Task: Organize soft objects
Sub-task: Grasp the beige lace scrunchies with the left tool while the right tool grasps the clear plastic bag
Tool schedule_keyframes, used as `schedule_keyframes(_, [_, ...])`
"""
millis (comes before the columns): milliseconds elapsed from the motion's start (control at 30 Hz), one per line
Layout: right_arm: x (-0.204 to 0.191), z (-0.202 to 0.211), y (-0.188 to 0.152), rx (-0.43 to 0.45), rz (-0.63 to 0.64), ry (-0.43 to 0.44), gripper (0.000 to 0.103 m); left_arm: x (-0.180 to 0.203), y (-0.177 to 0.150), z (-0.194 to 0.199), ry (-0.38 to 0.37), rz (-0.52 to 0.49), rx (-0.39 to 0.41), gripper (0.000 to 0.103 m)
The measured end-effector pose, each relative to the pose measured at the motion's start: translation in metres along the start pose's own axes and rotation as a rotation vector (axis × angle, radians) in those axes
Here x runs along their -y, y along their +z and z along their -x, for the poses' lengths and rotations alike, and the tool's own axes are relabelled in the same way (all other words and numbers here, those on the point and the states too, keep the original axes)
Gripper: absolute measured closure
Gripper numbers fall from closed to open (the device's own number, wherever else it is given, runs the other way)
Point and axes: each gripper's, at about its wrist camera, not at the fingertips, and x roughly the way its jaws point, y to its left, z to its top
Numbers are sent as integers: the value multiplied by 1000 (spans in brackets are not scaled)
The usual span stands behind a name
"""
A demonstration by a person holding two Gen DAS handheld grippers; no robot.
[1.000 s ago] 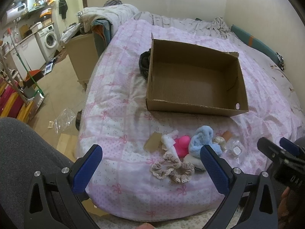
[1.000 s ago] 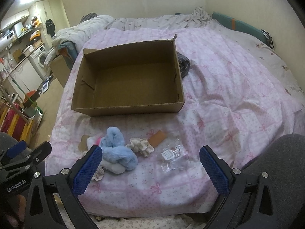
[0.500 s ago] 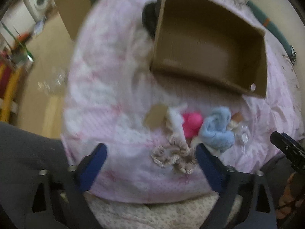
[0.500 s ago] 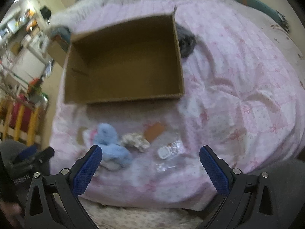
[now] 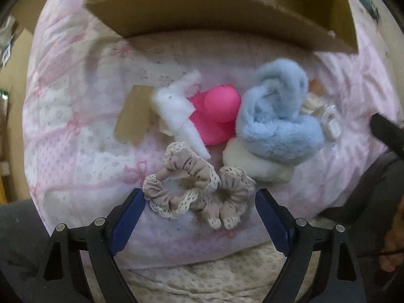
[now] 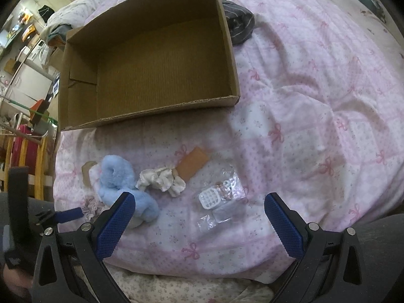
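Pale pink quilt (image 6: 315,80) with darker pink bows and dotted squares; plain brown cardboard box (image 6: 156,58); hot-pink toy (image 5: 217,115); sky-blue fluffy piece (image 5: 277,118) over a cream one (image 5: 257,166); two beige scrunchies (image 5: 197,189) edged in cream lace; blue gripper fingers (image 5: 128,214) on black arms

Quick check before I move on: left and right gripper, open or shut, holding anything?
Left gripper: open, holding nothing; the beige lace scrunchies lie between its pads, not pinched.
Right gripper: open, holding nothing, above the clear plastic packet.
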Motion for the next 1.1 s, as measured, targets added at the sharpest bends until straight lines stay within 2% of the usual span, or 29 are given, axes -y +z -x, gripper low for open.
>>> schedule_keyframes(67, [1, -1, 0, -2, -5, 1, 0, 2, 4, -6, 24, 6, 3, 16])
schedule_keyframes(133, [1, -3, 1, -7, -6, -1, 0, 2, 6, -6, 15, 20, 7, 20])
schedule_keyframes(167, [0, -4, 1, -8, -6, -2, 0, 2, 5, -5, 13, 19, 12, 35])
schedule_keyframes(200, [1, -4, 1, -9, -7, -2, 0, 3, 4, -4, 24, 11, 12, 57])
schedule_keyframes(300, [2, -7, 3, -22, -11, -2, 0, -8, 6, 8, 0, 34, 2, 89])
schedule_keyframes(433, [3, -21, 12, -84, 30, -79, 0, -23, 0, 27, -38, 80, 29, 91])
schedule_keyframes(600, [-9, -44, 25, -153, 186, -183, 0, -31, -7, 54, 11, 104, 128, 92])
schedule_keyframes(767, [-21, -76, 12, -278, 295, -240, 0, -37, -6, 68, 34, 113, 174, 92])
schedule_keyframes(867, [-21, -86, 8, -305, 310, -258, 12, -35, -3, 67, 32, 119, 182, 92])
schedule_keyframes(933, [-18, -88, 9, -304, 304, -263, 12, -49, -3, 62, 28, 121, 182, 92])
schedule_keyframes(967, [-17, -88, 10, -301, 300, -263, 16, -48, -2, 61, 32, 121, 183, 92])
schedule_keyframes(1033, [-14, -89, 11, -305, 290, -249, 28, -49, 1, 61, 37, 125, 189, 92])
schedule_keyframes(1067, [-13, -88, 14, -306, 279, -238, 45, -49, 0, 59, 35, 128, 191, 92])
schedule_keyframes(1100, [-10, -86, 17, -308, 267, -226, 53, -49, 1, 60, 34, 132, 193, 92])
